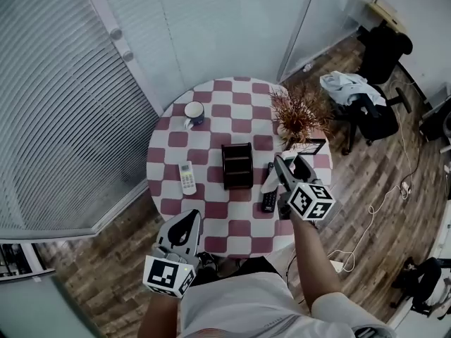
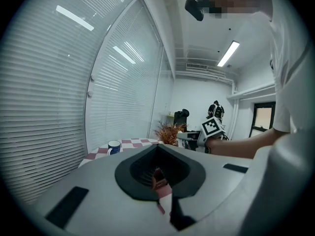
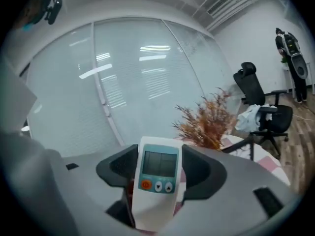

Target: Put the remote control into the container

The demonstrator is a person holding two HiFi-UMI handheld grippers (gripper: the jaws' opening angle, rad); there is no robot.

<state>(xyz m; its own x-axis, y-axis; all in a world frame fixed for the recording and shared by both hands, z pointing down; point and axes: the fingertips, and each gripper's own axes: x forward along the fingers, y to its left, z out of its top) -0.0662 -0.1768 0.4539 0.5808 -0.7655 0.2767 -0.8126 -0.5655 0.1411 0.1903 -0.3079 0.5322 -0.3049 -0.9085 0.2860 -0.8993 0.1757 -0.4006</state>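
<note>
The left gripper (image 1: 189,217) hung off the table's (image 1: 211,229) 7 o'clock edge, its jaws pressed together and empty. A second white remote (image 1: 187,177) lay flat at 9 o'clock of the dark container (image 1: 237,165), with a mug (image 1: 194,111) at the table's 11 o'clock. The container stood mid-table. At its 4 o'clock lay a black remote (image 1: 269,201). Above that, the right gripper (image 1: 292,167) pinched the remote control (image 3: 157,181), screen facing its camera, apart from the container. Dried plant (image 1: 299,111) at 2 o'clock.
</note>
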